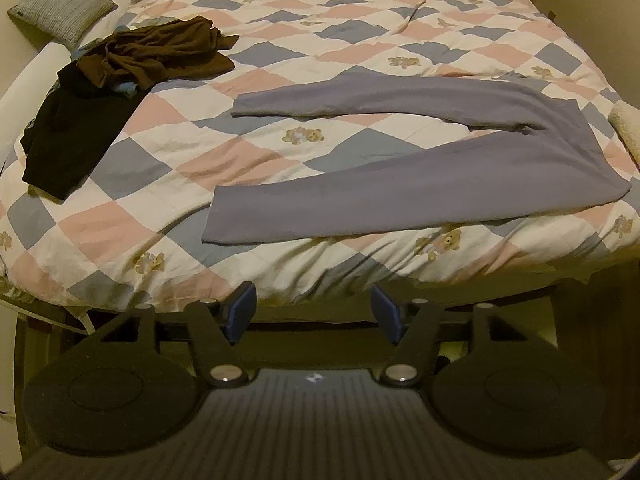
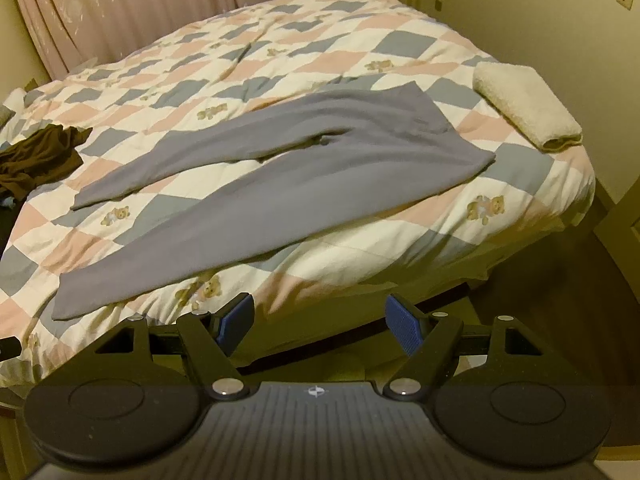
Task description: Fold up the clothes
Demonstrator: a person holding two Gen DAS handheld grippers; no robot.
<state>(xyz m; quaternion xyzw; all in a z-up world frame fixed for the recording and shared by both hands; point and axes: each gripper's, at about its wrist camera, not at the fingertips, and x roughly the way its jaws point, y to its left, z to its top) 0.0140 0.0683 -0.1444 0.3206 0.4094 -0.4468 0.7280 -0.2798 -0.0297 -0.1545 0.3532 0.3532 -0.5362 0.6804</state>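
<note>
Grey-blue trousers (image 1: pixel 440 168) lie spread flat on the quilt, legs apart and pointing left, waist at the right. In the right wrist view the same trousers (image 2: pixel 280 184) run from the near left edge to the middle right. My left gripper (image 1: pixel 313 312) hangs open off the bed's near edge, blue pads apart, nothing between them. My right gripper (image 2: pixel 320 322) is also open and empty, held short of the bed's edge below the near trouser leg. A brown garment (image 1: pixel 160 54) and a black one (image 1: pixel 68 136) lie crumpled at the far left.
The bed's checked quilt (image 1: pixel 168 168) in pink, blue and white fills both views. A folded cream towel (image 2: pixel 524 106) lies at the right edge. A grey cushion (image 1: pixel 60 4) sits at the far left corner. Pink curtains (image 2: pixel 120 12) hang behind; wooden floor (image 2: pixel 560 300) lies at the right.
</note>
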